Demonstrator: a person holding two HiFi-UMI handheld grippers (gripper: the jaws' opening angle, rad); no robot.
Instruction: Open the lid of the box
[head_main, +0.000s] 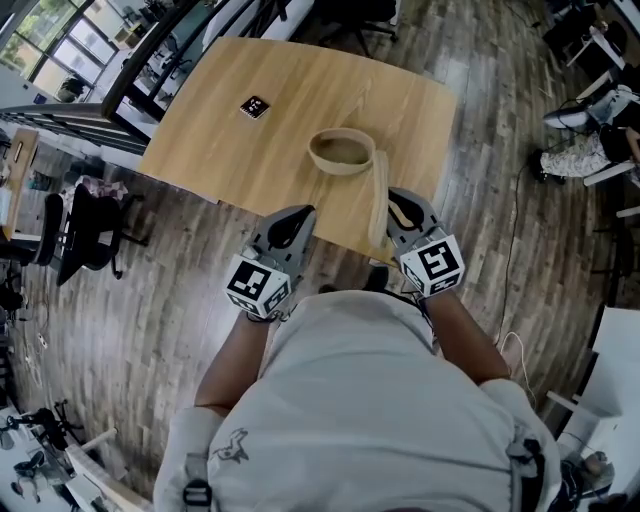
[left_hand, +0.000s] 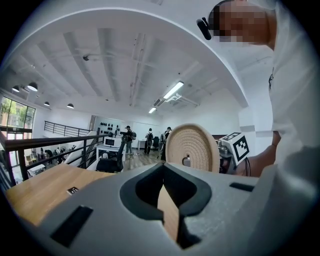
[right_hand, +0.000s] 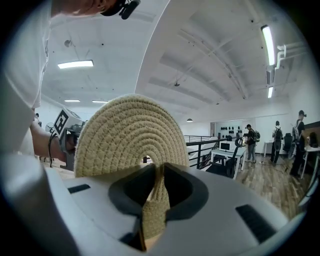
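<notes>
one round woven lid (head_main: 378, 200) stands on edge above the near part of the counter (head_main: 230, 150). the right gripper (right_hand: 158, 175) is clamped on its rim, jaws a little apart with the woven edge pinched between them. in the right gripper view the lid's coiled face rises as a half disc above the jaws. whether the lid touches the counter cannot be told. the box (head_main: 342, 152), a low round woven bowl, sits open near the counter's middle, with the lid's far end just beside its right rim.

the left gripper (left_hand: 163, 172) is held level beside the right one, off the counter's near edge, its jaws pressed together and holding nothing. its view looks across at the lid's face and the right gripper's cube (left_hand: 239, 146).

a small black-and-white tag (head_main: 254, 107) lies flat on the counter, well apart from the box, to its left. the person's pale shirt (head_main: 360, 400) fills the lower head view, forearms reaching to both grippers. wood floor (head_main: 170, 300) surrounds the counter, with a dark chair (head_main: 90, 225) at the left.
</notes>
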